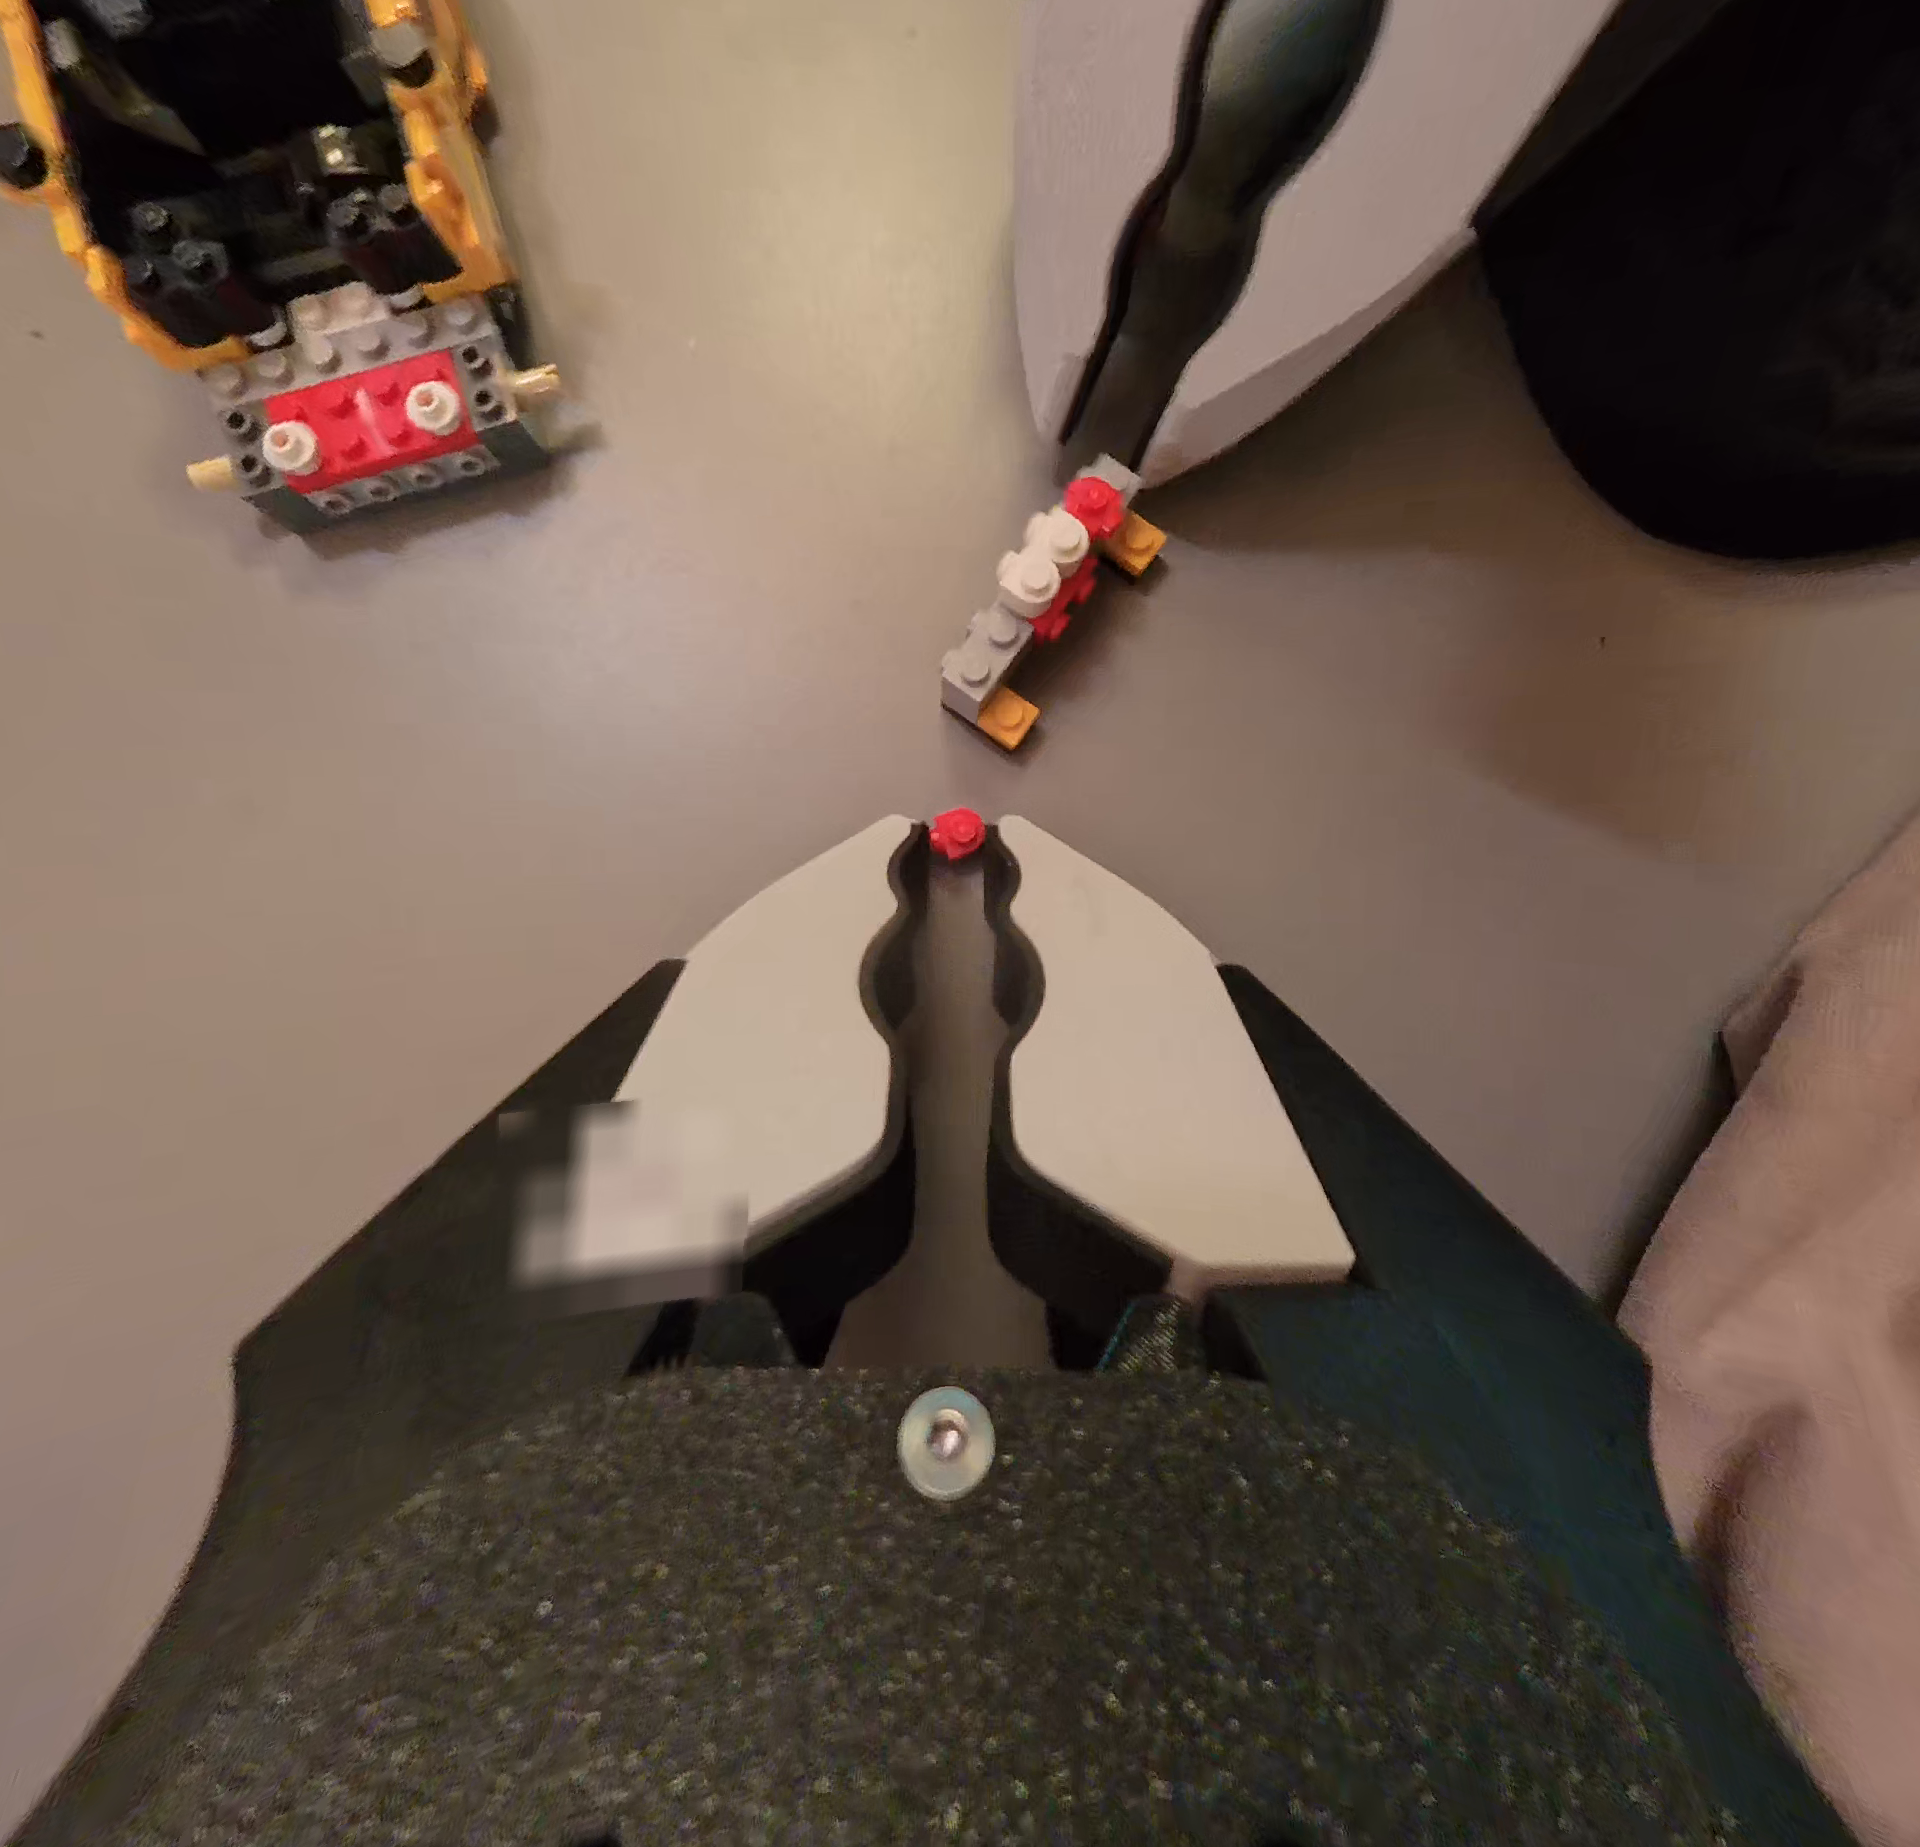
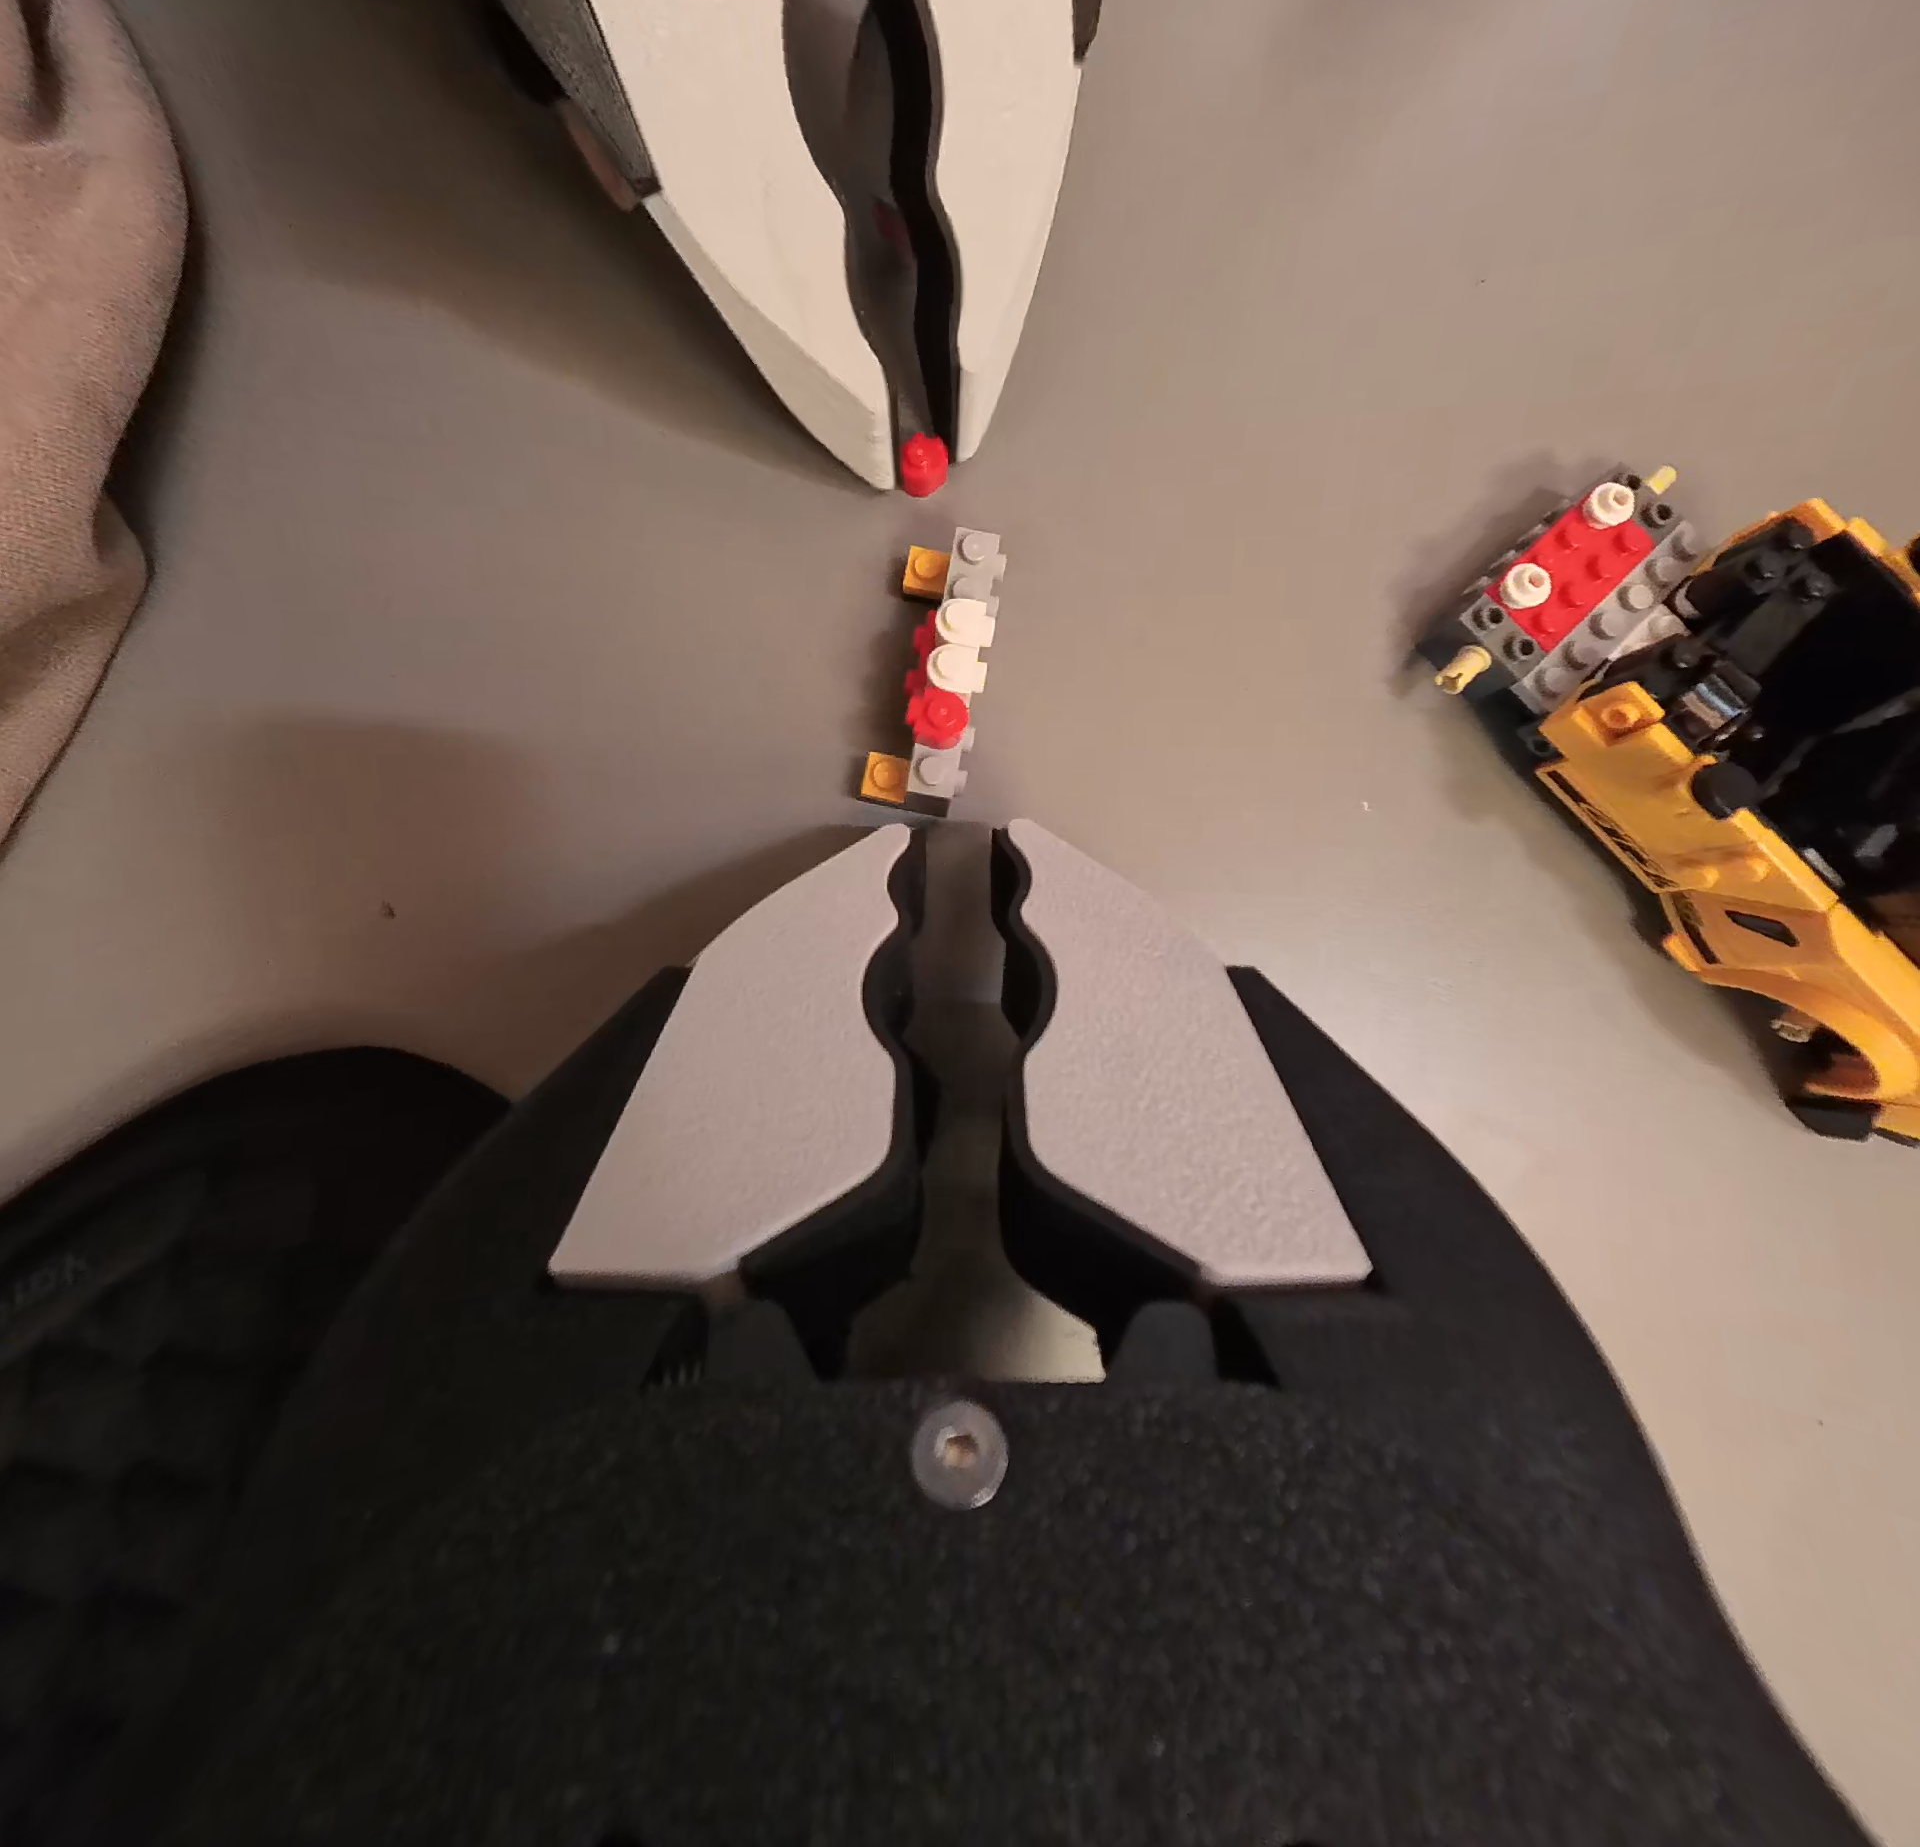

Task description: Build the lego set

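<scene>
My left gripper (image 1: 956, 829) is shut on a small red round stud (image 1: 956, 835) and holds it just short of a small subassembly (image 1: 1049, 602). The subassembly is a grey bar with white and red pieces and two orange plates, lying on the grey table (image 1: 727, 654). In the right wrist view the stud (image 2: 922, 467) hangs at the left gripper's tips, above the far end of the subassembly (image 2: 951, 665). My right gripper (image 2: 953, 829) has its jaws a narrow gap apart at the bar's near end, with nothing between them. A yellow and black car (image 1: 260, 187) stands to the side.
The car also shows at the right of the right wrist view (image 2: 1714, 758), its red and grey end facing the subassembly. A beige cloth (image 2: 62, 343) lies at the table's edge. A black object (image 1: 1714, 291) sits behind the right gripper (image 1: 1127, 452). Left tips to right tips: about 7 cm.
</scene>
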The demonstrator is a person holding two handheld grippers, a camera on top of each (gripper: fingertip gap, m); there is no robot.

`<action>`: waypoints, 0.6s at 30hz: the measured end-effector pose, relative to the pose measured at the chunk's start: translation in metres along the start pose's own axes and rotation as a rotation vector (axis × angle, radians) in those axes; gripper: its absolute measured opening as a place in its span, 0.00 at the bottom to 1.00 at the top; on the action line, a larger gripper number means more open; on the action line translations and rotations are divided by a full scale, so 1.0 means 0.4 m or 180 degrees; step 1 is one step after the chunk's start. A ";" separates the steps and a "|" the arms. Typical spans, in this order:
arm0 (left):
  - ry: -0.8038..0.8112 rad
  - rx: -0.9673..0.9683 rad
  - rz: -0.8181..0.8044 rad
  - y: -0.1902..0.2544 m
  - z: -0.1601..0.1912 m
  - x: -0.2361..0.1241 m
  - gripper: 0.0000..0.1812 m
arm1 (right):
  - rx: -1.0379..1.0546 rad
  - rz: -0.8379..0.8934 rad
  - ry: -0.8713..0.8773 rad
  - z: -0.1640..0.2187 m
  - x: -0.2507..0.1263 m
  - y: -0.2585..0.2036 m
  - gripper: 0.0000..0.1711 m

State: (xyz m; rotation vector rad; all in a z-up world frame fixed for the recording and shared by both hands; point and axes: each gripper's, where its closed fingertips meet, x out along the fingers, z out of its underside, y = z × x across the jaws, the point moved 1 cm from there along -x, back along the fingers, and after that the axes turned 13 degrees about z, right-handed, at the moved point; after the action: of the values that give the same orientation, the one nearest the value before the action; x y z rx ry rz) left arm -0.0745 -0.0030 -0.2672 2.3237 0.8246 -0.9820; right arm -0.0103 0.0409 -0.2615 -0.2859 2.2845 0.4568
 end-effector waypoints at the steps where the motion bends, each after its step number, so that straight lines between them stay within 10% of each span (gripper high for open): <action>1: 0.0012 0.0114 0.0046 -0.001 0.000 -0.003 0.05 | 0.0013 0.0000 0.0038 -0.002 -0.003 0.000 0.07; 18: -0.0323 0.1355 0.1253 0.015 -0.095 0.016 0.05 | 0.0225 -0.0053 0.0196 -0.019 -0.015 -0.001 0.13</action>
State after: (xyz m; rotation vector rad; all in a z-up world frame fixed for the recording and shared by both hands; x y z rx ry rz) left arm -0.0489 0.0187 -0.2472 2.6164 0.1049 -1.1647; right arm -0.0109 0.0378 -0.2523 -0.2872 2.3510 0.3625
